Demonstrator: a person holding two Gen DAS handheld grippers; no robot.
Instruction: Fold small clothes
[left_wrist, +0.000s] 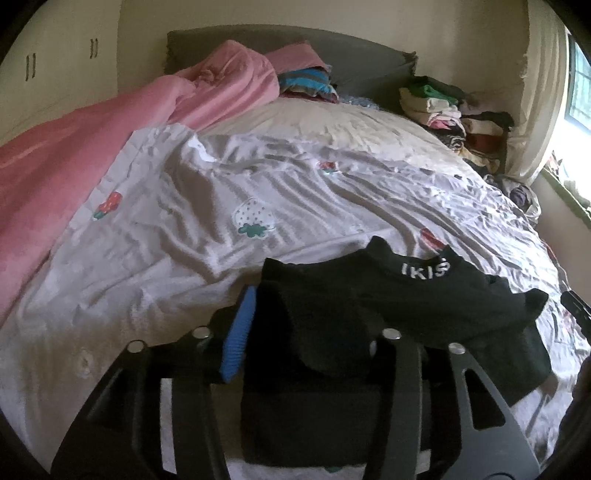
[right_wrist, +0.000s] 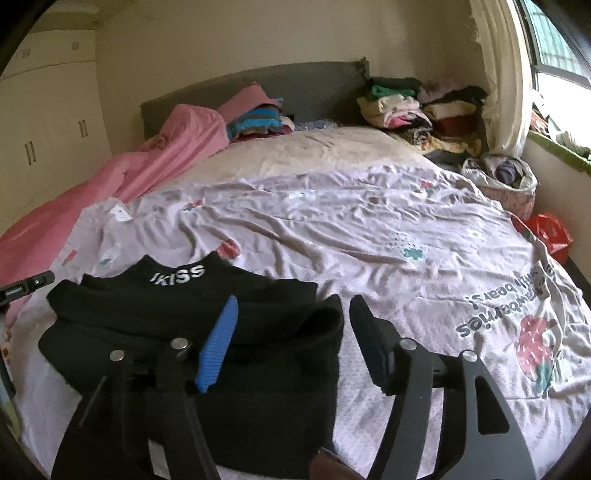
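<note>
Black knit fills the near foreground: we see the black top (right_wrist: 207, 332), its collar reading "IKISS", lying partly folded on the strawberry-print sheet (right_wrist: 369, 236) at the near edge of the bed. Our left gripper (left_wrist: 306, 325) has the fabric draped between and over its fingers; we think it is pinching a fold, though the cloth hides the far finger and we cannot tell for sure. Our right gripper (right_wrist: 291, 332) hovers with its fingers spread apart at the garment's right edge, the blue-padded finger (right_wrist: 216, 350) over the cloth and the dark one over bare sheet, holding nothing.

Farther off, a pink quilt (left_wrist: 74, 155) lies bunched along the left side. By the window wall a pale bag (right_wrist: 506, 177) sits open with crumpled clothes inside, and a red bag (right_wrist: 546, 229) lies just beside it. Against the grey headboard (right_wrist: 303, 88) we see stacks of folded clothes (right_wrist: 417, 110).
</note>
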